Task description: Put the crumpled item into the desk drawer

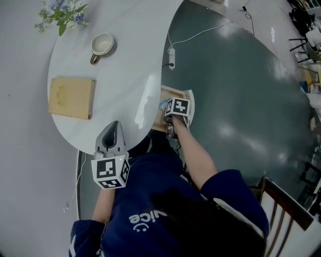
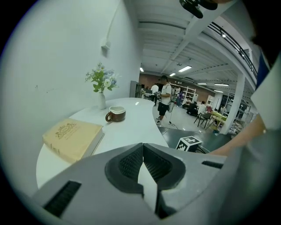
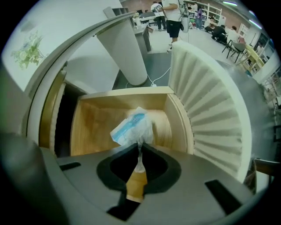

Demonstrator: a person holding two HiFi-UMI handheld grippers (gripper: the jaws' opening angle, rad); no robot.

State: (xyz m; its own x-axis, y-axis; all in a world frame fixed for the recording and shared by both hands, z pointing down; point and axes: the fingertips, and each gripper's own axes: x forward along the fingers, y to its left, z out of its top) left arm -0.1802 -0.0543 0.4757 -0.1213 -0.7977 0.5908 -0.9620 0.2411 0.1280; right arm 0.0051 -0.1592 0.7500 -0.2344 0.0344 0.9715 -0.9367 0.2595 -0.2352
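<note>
The crumpled item is a white and blue wrapper (image 3: 131,128), pinched at its near end by my right gripper (image 3: 139,148), which is shut on it. It hangs inside the open wooden drawer (image 3: 94,121), just above its floor. In the head view the right gripper (image 1: 173,120) points steeply down into the drawer (image 1: 170,92) at the white table's edge, with a bit of the blue wrapper (image 1: 163,104) showing. My left gripper (image 2: 142,159) is shut and empty, held over the near side of the table (image 2: 131,127); in the head view the left gripper (image 1: 113,131) sits at the table's near rim.
On the table lie a tan book (image 1: 71,97), a brown cup (image 1: 102,45) and a vase of flowers (image 1: 62,15). A ribbed white drawer front (image 3: 210,105) stands right of the drawer. A white cable with a plug (image 1: 171,57) runs over the dark floor. A chair (image 1: 286,206) is behind me.
</note>
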